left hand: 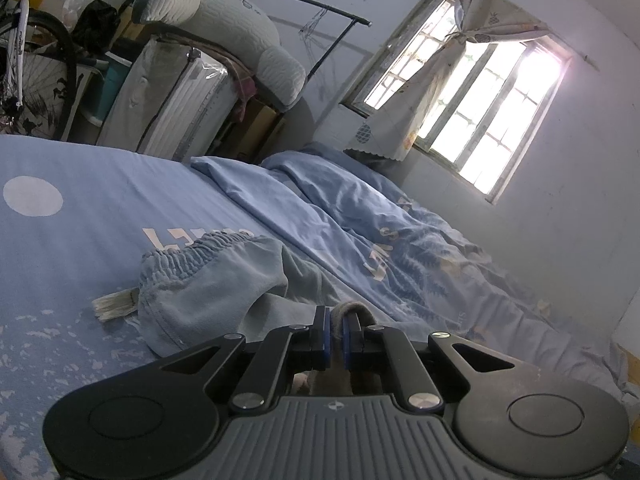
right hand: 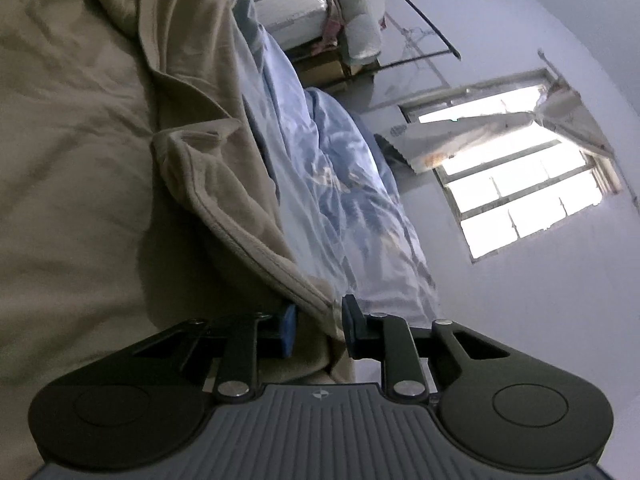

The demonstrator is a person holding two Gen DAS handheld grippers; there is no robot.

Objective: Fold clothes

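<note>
In the left wrist view my left gripper (left hand: pixel 337 334) is shut on a grey-beige hem (left hand: pixel 354 310) that loops up over its blue pads. Beyond it, crumpled light blue shorts (left hand: pixel 208 280) with a gathered elastic waistband lie on the bed. In the right wrist view a large beige garment (right hand: pixel 80 152) fills the left side. Its stitched hem corner (right hand: pixel 312 296) reaches in between the pads of my right gripper (right hand: pixel 318 330). Those jaws stand a little apart around the cloth, and I see no pad pressing on it.
The bed carries a blue sheet (left hand: pixel 80 168) with a white dot and lettering, and a rumpled blue quilt (left hand: pixel 360 216) toward the window (left hand: pixel 480 92). A pale tassel (left hand: pixel 114 304) lies left of the shorts. Stacked bedding (left hand: pixel 180 92), a clothes rail and a bicycle (left hand: pixel 32 60) stand behind.
</note>
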